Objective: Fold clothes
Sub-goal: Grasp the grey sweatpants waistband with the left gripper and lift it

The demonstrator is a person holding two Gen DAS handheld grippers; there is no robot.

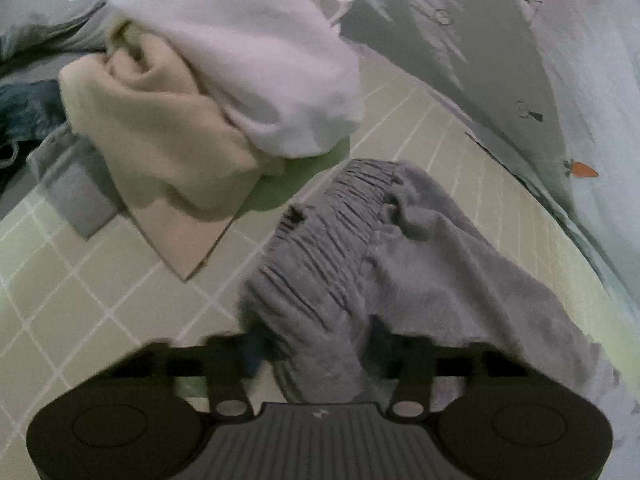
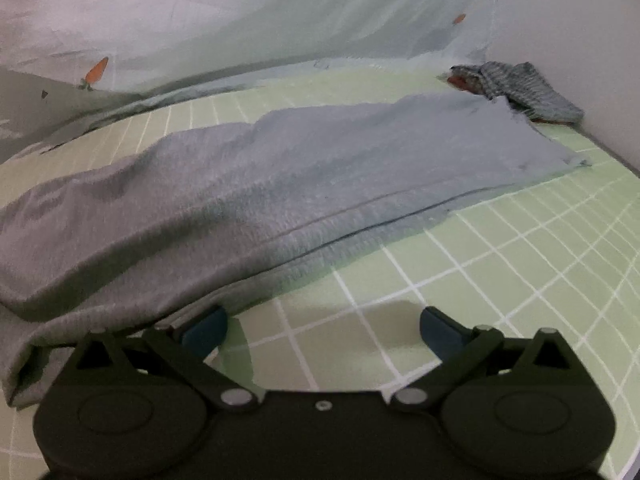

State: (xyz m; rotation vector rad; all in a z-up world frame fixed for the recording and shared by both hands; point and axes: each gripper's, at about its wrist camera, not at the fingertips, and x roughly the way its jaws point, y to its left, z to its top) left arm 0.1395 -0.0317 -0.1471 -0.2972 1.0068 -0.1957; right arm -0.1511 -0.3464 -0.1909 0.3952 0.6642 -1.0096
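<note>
Through the left wrist view, the left hand-held gripper (image 1: 316, 344) is clamped on the gathered waistband of the grey trousers (image 1: 384, 240), which lie on the green checked bed sheet (image 1: 80, 300); only this view shows a heap of white and beige clothes (image 1: 192, 92) beyond. From the right wrist view, the right hand-held gripper (image 2: 322, 326) stands apart over bare sheet, the trousers' leg stretching away just beside its left finger towards a striped cloth (image 2: 524, 90) by the wall.

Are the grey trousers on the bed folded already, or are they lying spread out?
Spread out lengthwise, not yet folded short: the grey trousers stretch flat along the checked sheet, and their elastic waistband is bunched in the left gripper.
</note>
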